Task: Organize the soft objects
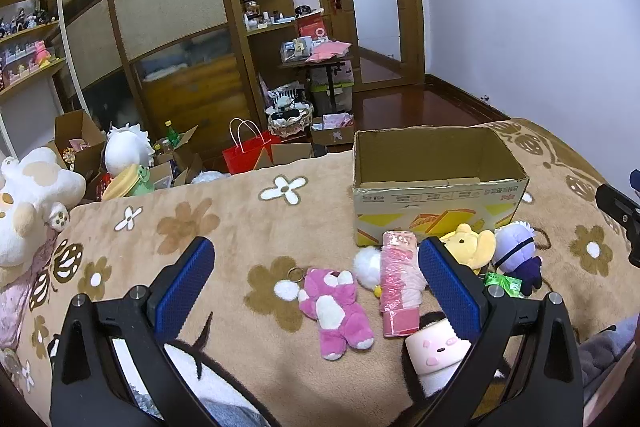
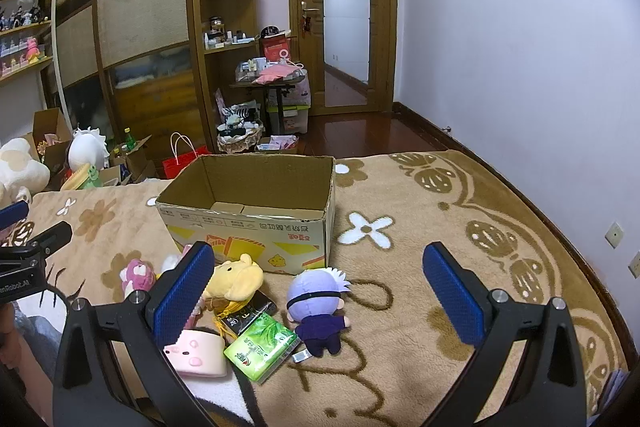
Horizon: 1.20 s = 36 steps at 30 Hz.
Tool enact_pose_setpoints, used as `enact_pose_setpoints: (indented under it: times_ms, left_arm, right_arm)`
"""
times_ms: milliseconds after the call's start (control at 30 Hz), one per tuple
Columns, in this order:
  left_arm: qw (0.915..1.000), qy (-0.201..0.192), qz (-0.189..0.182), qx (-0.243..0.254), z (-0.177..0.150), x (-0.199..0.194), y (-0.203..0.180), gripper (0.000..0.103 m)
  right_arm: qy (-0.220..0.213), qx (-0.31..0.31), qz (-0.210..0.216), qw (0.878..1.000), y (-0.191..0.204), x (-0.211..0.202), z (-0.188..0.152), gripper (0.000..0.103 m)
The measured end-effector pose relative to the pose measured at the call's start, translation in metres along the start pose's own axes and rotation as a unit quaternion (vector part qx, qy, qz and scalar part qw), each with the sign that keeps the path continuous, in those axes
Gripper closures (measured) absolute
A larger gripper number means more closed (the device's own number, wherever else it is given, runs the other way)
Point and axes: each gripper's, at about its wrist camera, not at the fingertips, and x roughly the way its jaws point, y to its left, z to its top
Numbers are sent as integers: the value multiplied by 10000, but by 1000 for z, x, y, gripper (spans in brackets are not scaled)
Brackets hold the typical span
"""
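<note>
a: soft toys lay in a loose cluster on the tan flowered blanket [image 1: 224, 227], just in front of the open cardboard box [image 1: 436, 187]. where exactly?

b: the pink bear [image 1: 334, 307] lay on its back, leftmost. beside it was a white fluffy ball [image 1: 366, 267], touching a pink wrapped packet [image 1: 398, 287]. the yellow bear plush [image 2: 236, 277] sat against the box's printed front, and the purple-haired doll [image 2: 318, 307] lay face down to its right. a pink pig-faced cushion [image 2: 196, 351] was nearest the cameras, next to a green tissue pack [image 2: 262, 347].

a: and the box?

b: upright, flaps open, nothing visible inside in the right wrist view.

a: the grippers?

b: the left gripper [image 1: 316, 287] was spread wide above the pink bear, pinching nothing. the right gripper [image 2: 320, 297] was likewise spread apart, its blue pads framing the purple-haired doll, with no contact.

a: anything else?

b: a large white plush [image 1: 28, 199] sat at the blanket's left edge, well apart from the cluster.
</note>
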Motion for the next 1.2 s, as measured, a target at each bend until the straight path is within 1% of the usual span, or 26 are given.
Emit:
enact_pose_setpoints:
  times_ms: [600,733,767,900,1000,1200]
  left_arm:
    - [9999,94,41,-68,-1,6,-2,2]
    - [9999,94,45,-41,-4,6,-8,2]
    - [9999,90,44,-71,-1,7,0,2]
    - [9999,114,76,-78,-1,7,1,2]
    - [9997,154,172,-51,-2,9,2,2]
    - [9990,383,214,-62,0,21,4,2]
  right_arm:
    - [-66,16,32,10000,0,-2,0,0]
    - [-80,6,25,10000,0,-2,0,0]
    - [-86,6,17,10000,0,-2,0,0]
    - [-70,17,12,10000,0,-2,0,0]
    - [-56,-18,-109,9999,0,-5,1,0]
    - [58,8,-120,9999,-3,1,2,0]
